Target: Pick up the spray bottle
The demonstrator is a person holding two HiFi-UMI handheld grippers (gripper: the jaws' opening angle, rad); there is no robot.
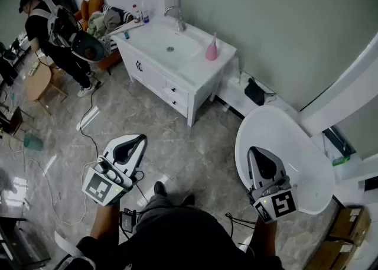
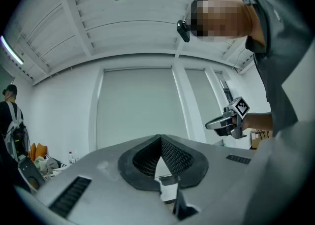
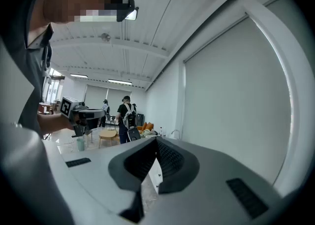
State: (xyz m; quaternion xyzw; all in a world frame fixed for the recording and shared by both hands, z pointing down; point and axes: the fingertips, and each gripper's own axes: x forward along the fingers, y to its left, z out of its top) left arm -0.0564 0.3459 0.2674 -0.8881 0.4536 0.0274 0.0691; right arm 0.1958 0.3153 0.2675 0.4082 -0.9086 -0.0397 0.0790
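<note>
We hold left gripper (image 1: 140,139) and right gripper (image 1: 253,152) with jaws fully closed, nothing in either. Spray bottle (image 1: 211,49), pink, stands upright at the right end of the vanity (image 1: 172,89) top, well apart from both grippers.

Left gripper (image 1: 140,140), right gripper (image 1: 253,152): jaws together.

No legible text, labels, brands or numbers anywhere in view
</note>
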